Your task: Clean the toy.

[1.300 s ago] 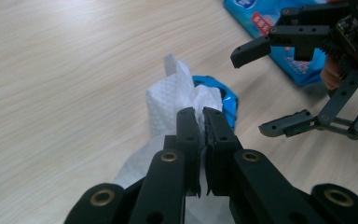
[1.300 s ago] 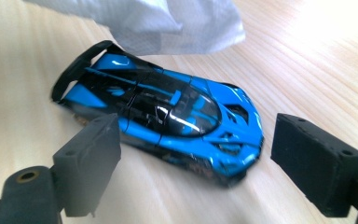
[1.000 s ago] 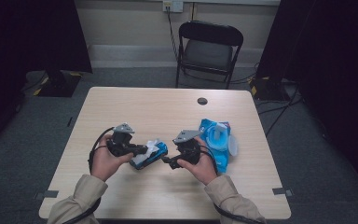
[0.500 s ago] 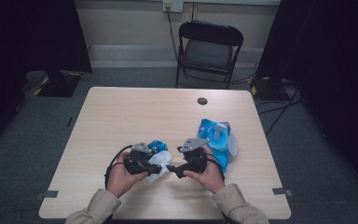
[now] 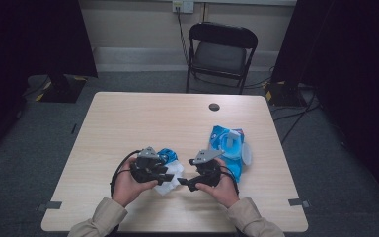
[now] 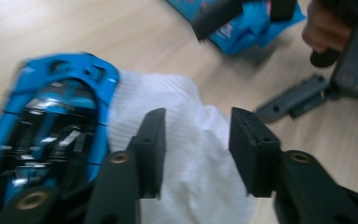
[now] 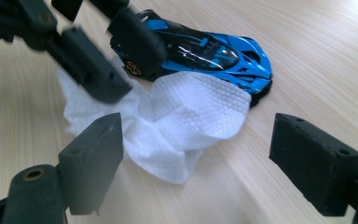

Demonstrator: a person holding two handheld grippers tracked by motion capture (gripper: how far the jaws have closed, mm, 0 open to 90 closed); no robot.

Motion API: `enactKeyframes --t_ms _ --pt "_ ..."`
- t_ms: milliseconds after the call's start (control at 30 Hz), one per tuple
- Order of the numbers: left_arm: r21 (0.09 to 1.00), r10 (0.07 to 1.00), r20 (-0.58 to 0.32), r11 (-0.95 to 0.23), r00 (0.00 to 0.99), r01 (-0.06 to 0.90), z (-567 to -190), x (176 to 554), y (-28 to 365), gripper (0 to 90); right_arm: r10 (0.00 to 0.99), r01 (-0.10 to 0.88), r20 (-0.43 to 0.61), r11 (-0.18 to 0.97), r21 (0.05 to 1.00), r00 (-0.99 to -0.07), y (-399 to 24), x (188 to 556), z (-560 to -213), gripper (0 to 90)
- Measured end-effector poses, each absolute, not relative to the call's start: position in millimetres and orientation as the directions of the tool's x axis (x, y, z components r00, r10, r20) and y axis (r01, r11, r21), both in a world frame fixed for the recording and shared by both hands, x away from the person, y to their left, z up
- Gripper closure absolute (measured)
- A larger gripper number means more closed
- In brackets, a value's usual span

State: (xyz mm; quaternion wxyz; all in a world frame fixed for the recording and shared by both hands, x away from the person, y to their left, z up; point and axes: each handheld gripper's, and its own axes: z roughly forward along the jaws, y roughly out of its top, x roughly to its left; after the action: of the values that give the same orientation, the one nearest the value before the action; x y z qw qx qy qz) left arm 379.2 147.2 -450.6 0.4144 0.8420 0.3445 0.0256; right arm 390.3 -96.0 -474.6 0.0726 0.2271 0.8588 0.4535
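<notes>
Between both grippers' open jaws, white wipe (image 7: pixel 186 126) against toy car (image 7: pixel 205 53).

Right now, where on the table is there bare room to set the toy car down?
Free: the far half of the table up to the round hole, and its left edge strip. Crowded: the near middle, where the toy car, the white wipe, both grippers and the blue wipe pack sit close together.

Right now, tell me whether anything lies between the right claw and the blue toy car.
Yes. The white wipe lies crumpled on the table between the open right claw and the blue toy car, draped against its side.
</notes>
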Motion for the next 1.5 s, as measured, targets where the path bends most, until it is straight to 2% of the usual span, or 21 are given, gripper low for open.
enactKeyframes --t_ms 200,300,367,533,733,833,933,1100,1367,1500 --pt "0.745 0.636 -0.214 -0.384 0.741 0.545 -444 385 164 45.2 0.424 0.321 0.103 0.483 0.815 -0.9 -72 388 -478 19.0" --pt "0.743 0.648 -0.217 -0.375 0.73 0.554 -444 388 171 44.1 0.397 0.312 0.107 0.501 0.807 -0.912 -59 388 -481 23.4" --pt "0.75 0.654 -0.2 -0.377 0.729 0.543 -444 390 175 40.4 0.394 0.32 0.109 0.522 0.791 -0.913 -52 388 -485 28.1" --pt "0.76 0.67 -0.151 -0.392 0.727 0.519 -447 395 181 32.5 0.39 0.342 0.125 0.558 0.756 -0.912 -45 389 -497 32.4" --pt "0.772 0.686 -0.112 -0.395 0.719 0.497 -452 405 180 25.2 0.396 0.335 0.102 0.579 0.743 -0.912 -50 384 -501 45.0" --pt "0.776 0.69 -0.092 -0.402 0.718 0.486 -453 411 176 21.7 0.401 0.345 0.109 0.582 0.737 -0.91 -56 381 -500 57.4" --pt "0.767 0.687 -0.099 -0.408 0.72 0.495 -457 419 171 18.7 0.409 0.364 0.126 0.578 0.73 -0.904 -66 377 -499 63.6" --pt "0.745 0.668 -0.086 -0.45 0.739 0.492 -464 431 160 19.2 0.43 0.4 0.152 0.575 0.713 -0.89 -83 375 -497 73.6" --pt "0.7 0.644 -0.055 -0.52 0.763 0.489 -476 445 144 18.0 0.438 0.425 0.184 0.554 0.716 -0.88 -94 374 -499 75.0" --pt "0.688 0.628 -0.081 -0.527 0.774 0.499 -480 451 138 18.0 0.441 0.434 0.195 0.547 0.716 -0.876 -94 374 -499 75.0"
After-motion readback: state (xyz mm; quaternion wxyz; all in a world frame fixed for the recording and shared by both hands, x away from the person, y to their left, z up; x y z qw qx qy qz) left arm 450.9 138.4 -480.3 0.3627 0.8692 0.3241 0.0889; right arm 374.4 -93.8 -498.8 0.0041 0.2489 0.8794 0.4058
